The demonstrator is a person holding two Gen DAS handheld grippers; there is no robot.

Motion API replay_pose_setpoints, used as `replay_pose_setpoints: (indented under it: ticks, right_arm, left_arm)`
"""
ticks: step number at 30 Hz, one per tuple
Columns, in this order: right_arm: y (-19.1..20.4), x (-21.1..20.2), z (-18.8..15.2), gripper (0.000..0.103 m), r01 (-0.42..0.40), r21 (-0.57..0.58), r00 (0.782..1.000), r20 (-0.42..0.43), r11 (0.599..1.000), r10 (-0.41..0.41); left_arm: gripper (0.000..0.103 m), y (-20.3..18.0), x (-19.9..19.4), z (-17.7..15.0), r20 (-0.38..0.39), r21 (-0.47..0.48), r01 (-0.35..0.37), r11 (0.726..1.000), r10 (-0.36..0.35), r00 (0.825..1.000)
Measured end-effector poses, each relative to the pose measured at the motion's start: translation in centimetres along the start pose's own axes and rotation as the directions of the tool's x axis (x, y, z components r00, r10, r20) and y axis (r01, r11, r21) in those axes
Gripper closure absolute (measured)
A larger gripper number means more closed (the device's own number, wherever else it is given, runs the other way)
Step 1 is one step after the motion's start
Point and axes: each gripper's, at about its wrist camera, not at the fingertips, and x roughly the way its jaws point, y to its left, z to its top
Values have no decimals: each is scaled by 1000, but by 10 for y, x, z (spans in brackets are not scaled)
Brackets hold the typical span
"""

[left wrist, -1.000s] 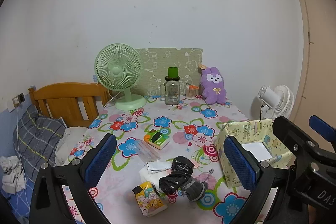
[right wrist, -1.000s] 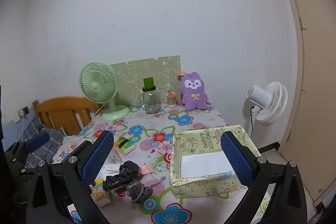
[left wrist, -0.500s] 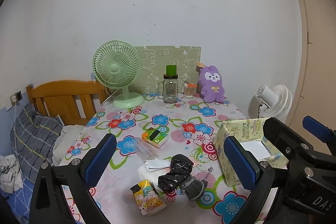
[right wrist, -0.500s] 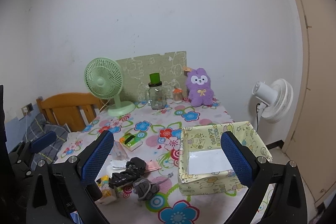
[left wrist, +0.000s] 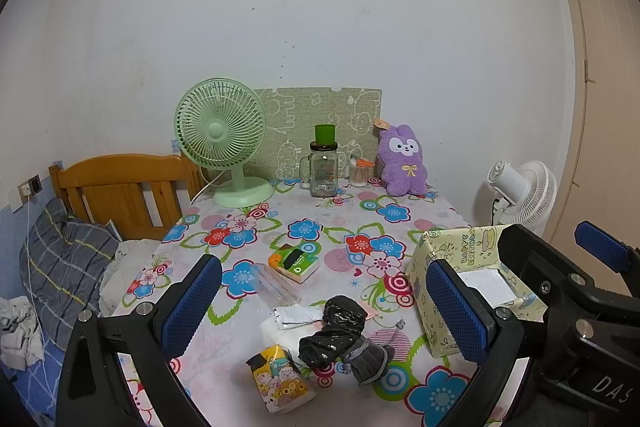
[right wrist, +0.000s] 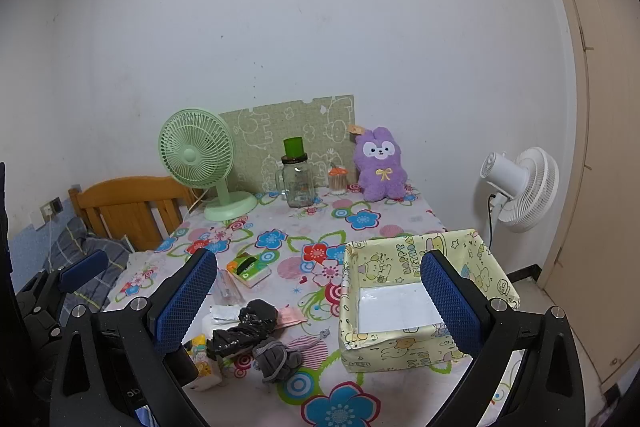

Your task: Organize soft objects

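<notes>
A black crumpled bag roll (left wrist: 334, 331) (right wrist: 244, 327) lies near the table's front beside a grey knotted cloth (left wrist: 369, 358) (right wrist: 276, 359), a cartoon tissue pack (left wrist: 280, 377) (right wrist: 202, 359) and white tissue packs (left wrist: 285, 327). A purple plush bunny (left wrist: 402, 167) (right wrist: 380, 169) sits at the back. A yellow open box (left wrist: 460, 259) (right wrist: 424, 291) stands at the right, holding only white paper. My left gripper (left wrist: 320, 307) is open above the pile. My right gripper (right wrist: 312, 303) is open, between the pile and the box.
A green desk fan (left wrist: 222, 139), a glass mug with green lid (left wrist: 323, 171), a small jar (left wrist: 360, 173) and a patterned board line the back. A green-orange pack (left wrist: 294, 261) and clear wrapper lie mid-table. A wooden headboard and pillow are left, a white fan (left wrist: 520, 193) right.
Both grippers have drifted slightly and tilted; the right one moved a little left and nearer the box. Nothing on the table has moved. Both stay open.
</notes>
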Motion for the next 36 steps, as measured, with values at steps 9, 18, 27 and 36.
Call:
replay_pose_setpoints:
  ticks: [9,18,27,36]
  right_arm:
    - [-1,1,1,0,2,2,1000,-1,1000,-2]
    - [-2,2,0,0,1,4,1000,-2,1000,-1]
    - [1,3,-2,0,0,2,1000,-12,1000,0]
    - [11,20,-9,0,0,-23,999,-33,1000,-1]
  left_arm:
    - [0,-1,1,1,2,1,-1,1000,1,1000]
    - [0,-1,2,3,1,-1,5,1000,-5,1000]
    - [0,0,3,0,4,-8,15,1000,-15,1000]
    - [0,-4,14,-8,-4,19,23,1000,-23,1000]
